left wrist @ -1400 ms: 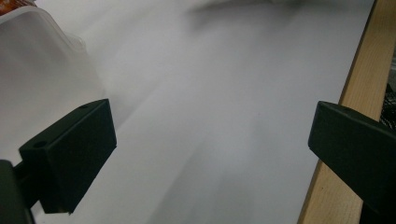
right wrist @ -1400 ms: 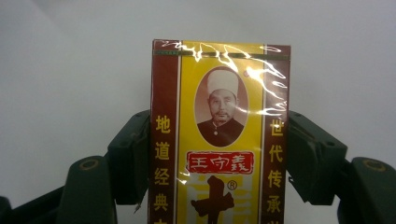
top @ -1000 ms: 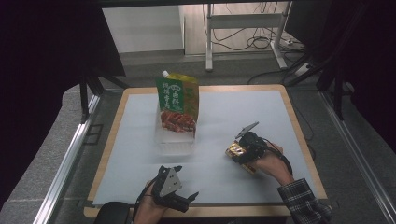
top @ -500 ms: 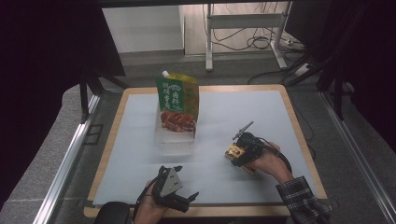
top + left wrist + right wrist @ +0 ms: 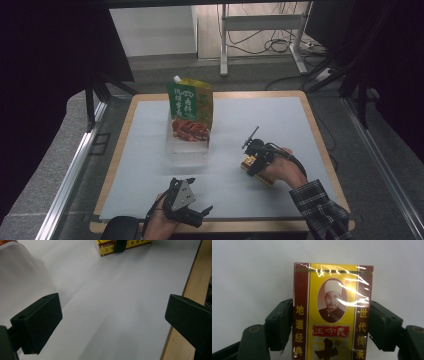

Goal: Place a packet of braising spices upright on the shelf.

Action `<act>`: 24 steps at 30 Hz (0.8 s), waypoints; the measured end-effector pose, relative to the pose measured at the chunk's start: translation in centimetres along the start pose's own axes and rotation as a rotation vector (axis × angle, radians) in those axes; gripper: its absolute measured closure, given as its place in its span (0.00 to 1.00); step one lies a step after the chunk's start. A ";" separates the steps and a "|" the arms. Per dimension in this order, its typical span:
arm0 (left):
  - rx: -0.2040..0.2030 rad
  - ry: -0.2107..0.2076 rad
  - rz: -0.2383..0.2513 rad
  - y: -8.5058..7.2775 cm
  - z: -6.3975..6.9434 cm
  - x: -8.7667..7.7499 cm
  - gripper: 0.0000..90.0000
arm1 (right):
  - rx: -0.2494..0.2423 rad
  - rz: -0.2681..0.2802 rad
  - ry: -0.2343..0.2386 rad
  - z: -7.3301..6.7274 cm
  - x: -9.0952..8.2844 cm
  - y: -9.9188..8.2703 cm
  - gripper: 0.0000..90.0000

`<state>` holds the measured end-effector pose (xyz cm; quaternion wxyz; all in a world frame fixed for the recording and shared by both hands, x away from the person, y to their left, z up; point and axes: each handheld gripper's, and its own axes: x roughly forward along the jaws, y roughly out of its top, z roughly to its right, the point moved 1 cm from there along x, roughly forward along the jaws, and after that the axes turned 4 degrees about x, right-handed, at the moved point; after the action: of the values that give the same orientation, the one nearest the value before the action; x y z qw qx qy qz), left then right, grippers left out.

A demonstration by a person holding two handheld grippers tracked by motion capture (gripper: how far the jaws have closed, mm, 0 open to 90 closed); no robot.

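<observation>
My right gripper (image 5: 332, 307) is shut on a yellow and maroon box (image 5: 332, 315) with a portrait on its face; a pad presses each long side. Its jaws have just been closing on the box. In the high view that gripper (image 5: 256, 159) holds the box (image 5: 248, 165) low over the white mat (image 5: 270, 120), right of centre. My left gripper (image 5: 200, 216) rests near the front edge, open with nothing between its jaws. From the left gripper view (image 5: 112, 317) the box (image 5: 125, 246) lies ahead.
A green pouch (image 5: 190, 107) stands upright in a clear plastic container (image 5: 187, 150) at the mat's middle back; the container's corner (image 5: 15, 270) is close on the left gripper's left. The table's wooden rim (image 5: 190, 290) runs along its right.
The right gripper with the box has shifted slightly to the left over the mat. The left gripper has stayed where it was.
</observation>
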<state>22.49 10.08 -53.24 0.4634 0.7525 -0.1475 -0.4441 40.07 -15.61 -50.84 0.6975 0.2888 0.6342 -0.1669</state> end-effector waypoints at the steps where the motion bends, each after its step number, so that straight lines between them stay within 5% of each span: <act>1: 0.000 0.000 0.000 0.0 0.0 0.0 0.01 | 0.000 -0.005 0.002 0.0 0.0 0.1 0.32; 9: 0.001 0.002 0.001 0.0 0.0 0.0 0.01 | -0.015 -0.030 -0.007 -0.4 -0.2 0.4 0.36; 24: 0.005 0.004 -0.002 0.0 0.0 0.0 0.01 | 0.020 0.231 0.029 0.3 -3.3 -0.5 0.36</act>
<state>22.49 10.11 -53.20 0.4612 0.7548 -0.1470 -0.4426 39.51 -16.66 -47.66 0.7000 0.3695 0.6048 -0.0877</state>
